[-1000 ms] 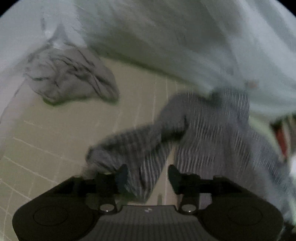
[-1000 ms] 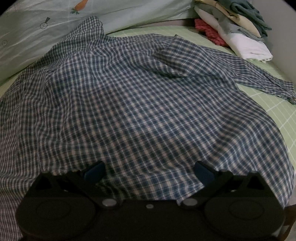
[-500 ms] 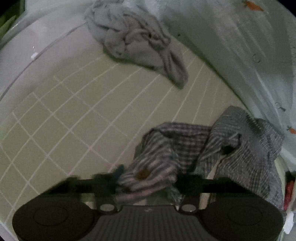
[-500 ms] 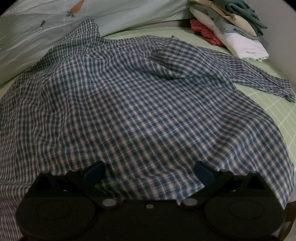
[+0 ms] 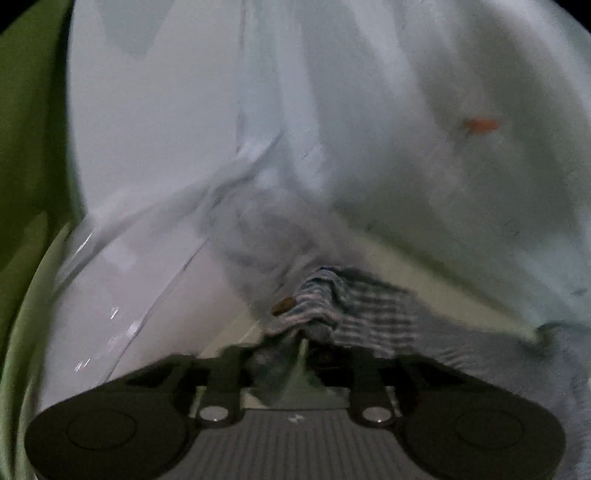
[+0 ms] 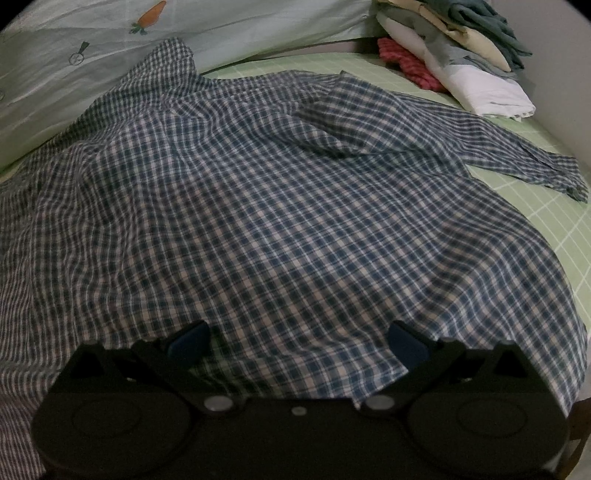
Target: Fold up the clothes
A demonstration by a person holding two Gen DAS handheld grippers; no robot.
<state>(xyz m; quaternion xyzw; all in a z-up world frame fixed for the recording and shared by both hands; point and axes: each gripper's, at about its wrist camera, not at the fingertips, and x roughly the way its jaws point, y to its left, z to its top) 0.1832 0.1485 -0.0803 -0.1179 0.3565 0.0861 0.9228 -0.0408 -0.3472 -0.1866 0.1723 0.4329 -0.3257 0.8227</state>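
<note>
The checked shirt (image 6: pixel 280 206) is spread over the green grid-patterned bed sheet (image 6: pixel 561 221), its body mostly flat but rumpled, with one sleeve (image 6: pixel 524 162) stretched out to the right and a fold of cloth raised near the collar end. No finished fold can be made out in it: the body is seen opened out at full width, so most of the folding is judged to remain, though a sleeve fold on the left side may be under way.

In the blurred left wrist view, a bunched, buttoned part of the shirt (image 5: pixel 321 302), probably a cuff or sleeve end, is seen right at the tips of the left gripper (image 5: pixel 301 354). Its jaws are drawn close together on that cloth, so the piece is judged to be pinched and lifted. The right gripper (image 6: pixel 297 343) is held at the near hem of the shirt with its jaws spread wide; nothing is gripped between them, and cloth is seen lying beneath and between them.

Behind the shirt a pale blue quilt with a carrot print (image 6: pixel 147 33) is banked along the back of the bed. At the far right a stack of folded clothes (image 6: pixel 461 62) is piled, which suggests that other garments are already dealt with. A grey crumpled garment (image 5: pixel 266 236) is dimly seen beyond the left gripper, too blurred to be described further.
</note>
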